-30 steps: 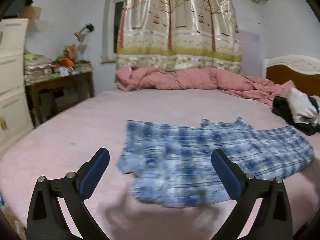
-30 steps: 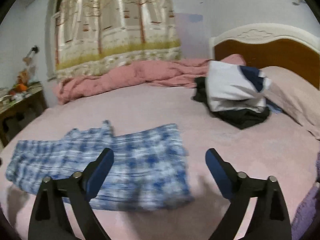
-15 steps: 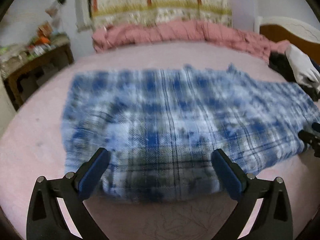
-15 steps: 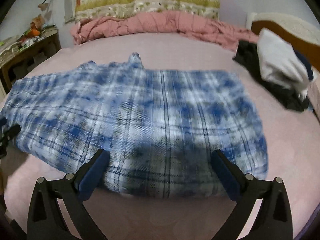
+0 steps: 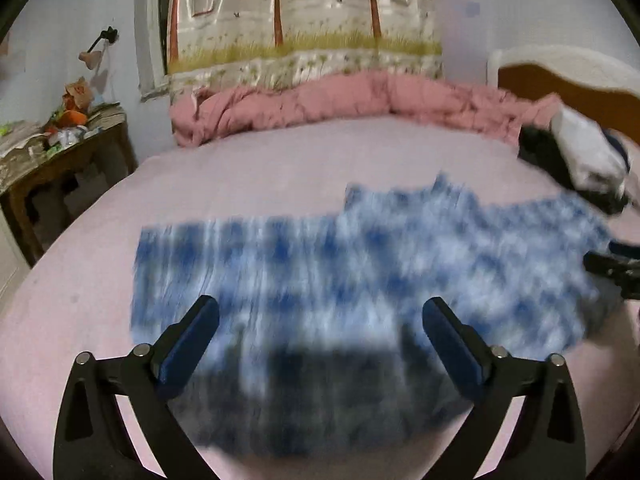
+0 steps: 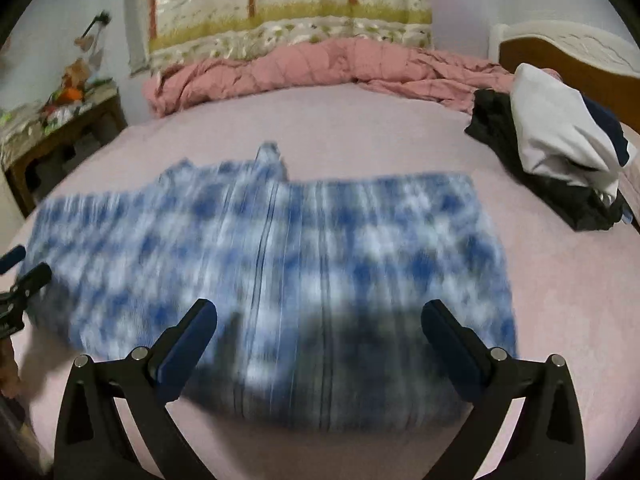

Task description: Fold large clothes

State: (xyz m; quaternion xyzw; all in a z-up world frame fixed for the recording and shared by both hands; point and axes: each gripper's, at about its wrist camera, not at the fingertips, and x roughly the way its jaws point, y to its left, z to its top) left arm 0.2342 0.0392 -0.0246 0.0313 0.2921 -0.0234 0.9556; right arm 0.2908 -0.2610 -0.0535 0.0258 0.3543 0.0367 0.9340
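Blue plaid garment (image 5: pixel 360 280) lies flat on the pink bed (image 5: pixel 260 168), under my left gripper (image 5: pixel 320 320), jaws closing on nothing, and my right gripper (image 6: pixel 320 320), wide and empty.

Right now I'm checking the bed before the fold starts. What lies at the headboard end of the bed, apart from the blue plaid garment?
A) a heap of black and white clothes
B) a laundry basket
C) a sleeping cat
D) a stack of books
A: a heap of black and white clothes sits near the headboard, apart from the blue plaid garment spread on the pink sheet.
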